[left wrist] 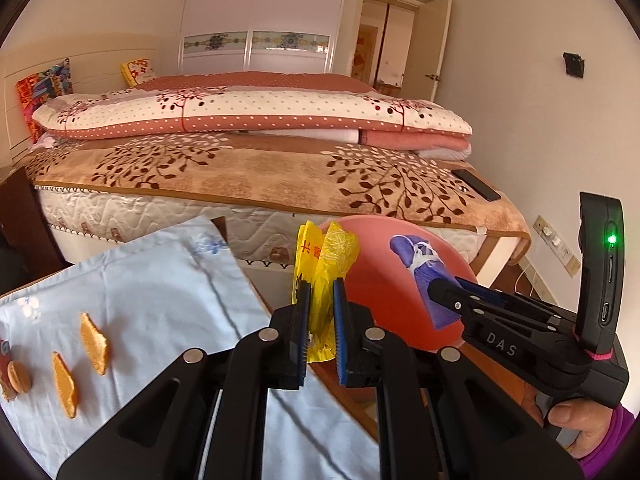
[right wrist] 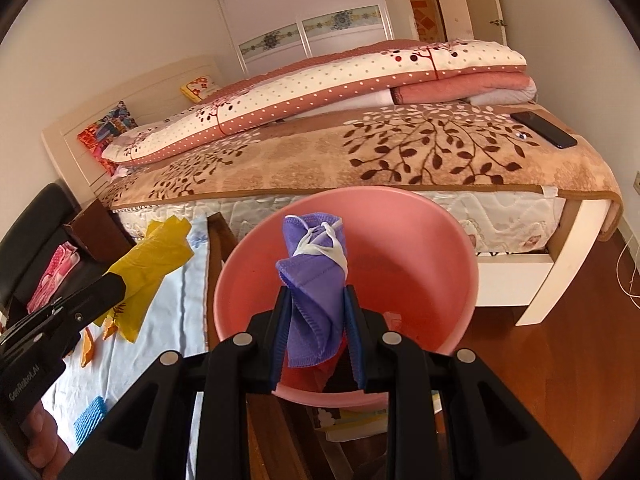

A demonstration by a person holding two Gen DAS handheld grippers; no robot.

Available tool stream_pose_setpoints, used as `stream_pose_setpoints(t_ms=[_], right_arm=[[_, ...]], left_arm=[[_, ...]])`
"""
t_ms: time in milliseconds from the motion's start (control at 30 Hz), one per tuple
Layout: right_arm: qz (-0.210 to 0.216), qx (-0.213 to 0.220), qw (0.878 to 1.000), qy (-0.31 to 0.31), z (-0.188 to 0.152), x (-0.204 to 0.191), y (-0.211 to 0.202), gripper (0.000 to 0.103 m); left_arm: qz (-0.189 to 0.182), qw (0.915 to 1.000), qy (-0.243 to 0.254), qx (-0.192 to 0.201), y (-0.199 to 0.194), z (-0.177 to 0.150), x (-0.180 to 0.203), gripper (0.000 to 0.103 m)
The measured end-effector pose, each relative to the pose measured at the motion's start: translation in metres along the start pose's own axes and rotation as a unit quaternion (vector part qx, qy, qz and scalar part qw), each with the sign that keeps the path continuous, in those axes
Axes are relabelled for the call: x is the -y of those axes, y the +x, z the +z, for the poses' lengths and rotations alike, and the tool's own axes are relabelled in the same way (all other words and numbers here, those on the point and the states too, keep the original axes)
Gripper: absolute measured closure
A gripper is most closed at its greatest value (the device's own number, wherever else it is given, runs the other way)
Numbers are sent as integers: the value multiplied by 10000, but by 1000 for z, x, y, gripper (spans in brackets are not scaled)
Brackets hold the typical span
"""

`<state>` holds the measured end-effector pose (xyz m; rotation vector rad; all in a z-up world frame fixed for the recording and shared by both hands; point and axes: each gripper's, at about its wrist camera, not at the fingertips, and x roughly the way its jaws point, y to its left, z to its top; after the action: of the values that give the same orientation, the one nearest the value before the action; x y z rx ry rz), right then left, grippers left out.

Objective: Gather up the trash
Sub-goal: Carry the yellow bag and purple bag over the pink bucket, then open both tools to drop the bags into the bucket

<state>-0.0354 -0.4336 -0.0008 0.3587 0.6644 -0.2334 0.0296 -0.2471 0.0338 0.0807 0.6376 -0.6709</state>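
My left gripper (left wrist: 321,292) is shut on a crumpled yellow wrapper (left wrist: 326,264) and holds it at the table edge, just left of a pink basin (left wrist: 384,264). My right gripper (right wrist: 316,296) is shut on a folded purple face mask (right wrist: 314,276) with white ear loops and holds it above the inside of the pink basin (right wrist: 420,272). The right gripper (left wrist: 452,290) and the purple mask (left wrist: 424,272) also show in the left wrist view. The left gripper (right wrist: 116,284) and the yellow wrapper (right wrist: 152,264) show at the left of the right wrist view.
A light blue cloth (left wrist: 152,312) covers the table, with orange peel pieces (left wrist: 94,344) and a small round biscuit (left wrist: 20,376) on it. A blue sponge (right wrist: 90,420) lies on the cloth. A bed (right wrist: 360,148) with folded quilts and a black phone (right wrist: 544,128) stands behind. The floor (right wrist: 560,360) is wooden.
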Motion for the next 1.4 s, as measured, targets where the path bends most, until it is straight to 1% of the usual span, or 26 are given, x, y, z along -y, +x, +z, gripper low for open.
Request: stream_pose_setpoints(t_ms=[500, 667, 933, 1000, 1033, 1067, 1233, 1267, 1367, 1400], right_arm=[[-188, -189, 9994, 216, 0, 25, 14, 77], [-193, -207, 9992, 286, 1, 32, 16, 76], [-213, -213, 9990, 330, 2, 35, 18, 76], [-223, -215, 9990, 332, 2, 35, 19, 76], [-229, -215, 9989, 335, 2, 35, 19, 76], [-233, -218, 9989, 342, 2, 35, 20, 75], [-273, -206, 9986, 398, 1, 37, 20, 75], [-261, -206, 9986, 407, 1, 37, 20, 73], [-283, -151, 9986, 411, 2, 37, 18, 59], [-289, -123, 9986, 419, 2, 37, 17, 59]], left_arm=[[-217, 9985, 365, -355, 42, -1, 37, 92], [-254, 9976, 450, -451, 52, -3, 45, 92], [-298, 9973, 461, -487, 59, -2, 49, 91], [-304, 9971, 458, -520, 60, -2, 49, 75], [-328, 9973, 422, -506, 59, -2, 49, 61], [-357, 9975, 376, -475, 58, -2, 47, 55], [-386, 9980, 257, -436, 54, 0, 43, 54], [-383, 9981, 230, -435, 54, -1, 42, 54], [-357, 9983, 180, -432, 51, -1, 39, 54], [-352, 9983, 173, -426, 49, -1, 38, 54]])
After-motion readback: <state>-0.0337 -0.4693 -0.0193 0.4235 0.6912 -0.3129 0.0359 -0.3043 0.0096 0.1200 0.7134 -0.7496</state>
